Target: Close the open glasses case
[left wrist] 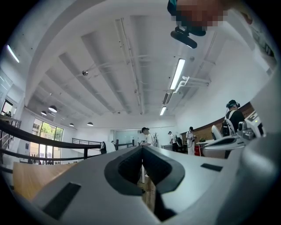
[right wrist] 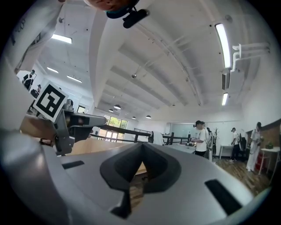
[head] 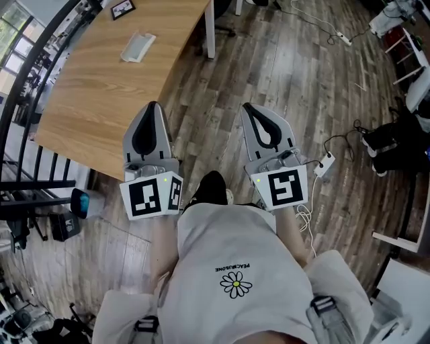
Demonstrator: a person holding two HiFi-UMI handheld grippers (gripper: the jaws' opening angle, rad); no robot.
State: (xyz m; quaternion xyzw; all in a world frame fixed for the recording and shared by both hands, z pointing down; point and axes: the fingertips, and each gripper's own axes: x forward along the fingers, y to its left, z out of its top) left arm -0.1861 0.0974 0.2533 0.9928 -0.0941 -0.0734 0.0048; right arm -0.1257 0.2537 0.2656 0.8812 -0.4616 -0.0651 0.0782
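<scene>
The glasses case point(head: 138, 47) is a pale grey flat case lying on the wooden table point(head: 87, 101), far up the head view at left. My left gripper point(head: 153, 107) is held over the table's near corner, well short of the case, its jaws shut with nothing between them. My right gripper point(head: 250, 109) hangs over the floor beside it, also shut and empty. In the left gripper view the left gripper point(left wrist: 142, 147) points nearly level across the room, and the right gripper view shows the right gripper point(right wrist: 142, 145) doing the same. The case shows in neither gripper view.
A small black-framed card point(head: 122, 8) lies at the table's far end. A white table leg point(head: 209, 30) stands past the case. A dark railing point(head: 27, 74) runs along the left. A power strip point(head: 324, 163) and cables lie on the floor at right. People stand far off point(right wrist: 201, 138).
</scene>
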